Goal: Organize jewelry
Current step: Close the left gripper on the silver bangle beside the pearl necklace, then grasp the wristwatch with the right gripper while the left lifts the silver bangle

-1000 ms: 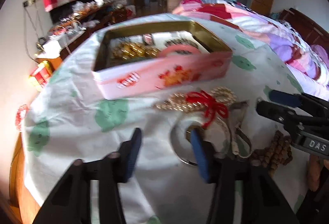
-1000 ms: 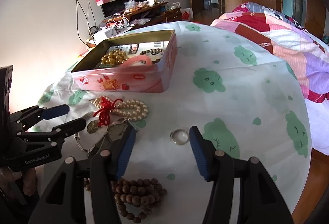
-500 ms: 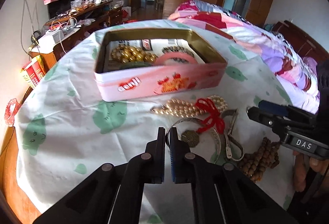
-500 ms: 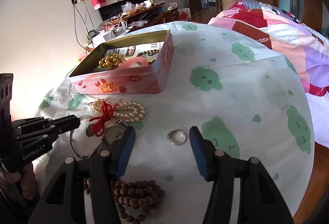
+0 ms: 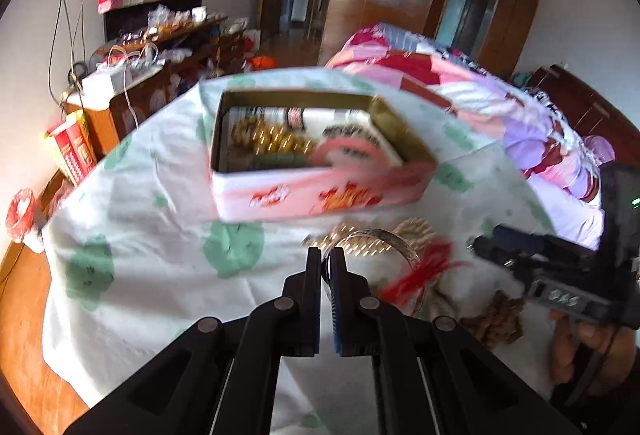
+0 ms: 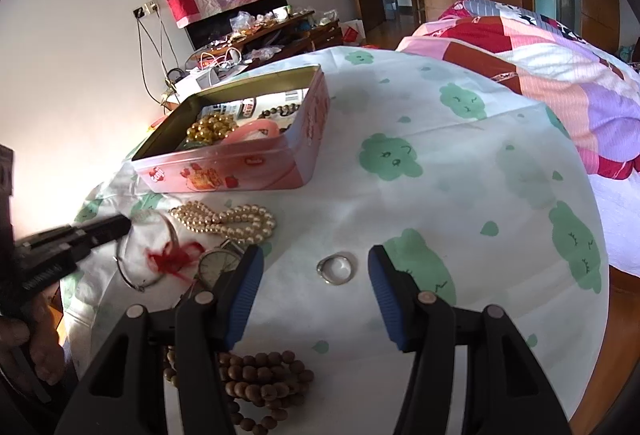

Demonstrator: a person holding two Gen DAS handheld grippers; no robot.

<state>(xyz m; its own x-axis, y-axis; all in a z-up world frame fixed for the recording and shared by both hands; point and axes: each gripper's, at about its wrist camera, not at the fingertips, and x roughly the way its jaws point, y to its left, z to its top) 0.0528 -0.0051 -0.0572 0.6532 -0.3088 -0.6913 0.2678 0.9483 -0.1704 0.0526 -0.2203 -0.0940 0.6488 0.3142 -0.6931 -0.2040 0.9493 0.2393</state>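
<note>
My left gripper (image 5: 326, 263) is shut on a silver bangle (image 5: 400, 247) with a red tassel (image 5: 424, 275) and holds it tilted above the cloth. In the right wrist view the bangle (image 6: 128, 271) hangs from the left gripper (image 6: 120, 225). The pink tin box (image 5: 320, 191) with gold beads and a pink bangle stands just beyond; it also shows in the right wrist view (image 6: 240, 175). My right gripper (image 6: 316, 267) is open over a silver ring (image 6: 335, 268). A pearl necklace (image 6: 228, 221) lies in front of the tin.
A brown wooden bead bracelet (image 6: 264, 391) lies under my right gripper. A small watch (image 6: 218, 263) lies beside the tassel. The round table has a white cloth with green prints (image 6: 440, 195). A bed (image 6: 560, 67) is at the right, a cluttered cabinet (image 5: 140, 75) at the back left.
My left gripper closed on the silver bangle's rim and lifted it toward the tin, the tassel trailing. My right gripper stayed open around the ring.
</note>
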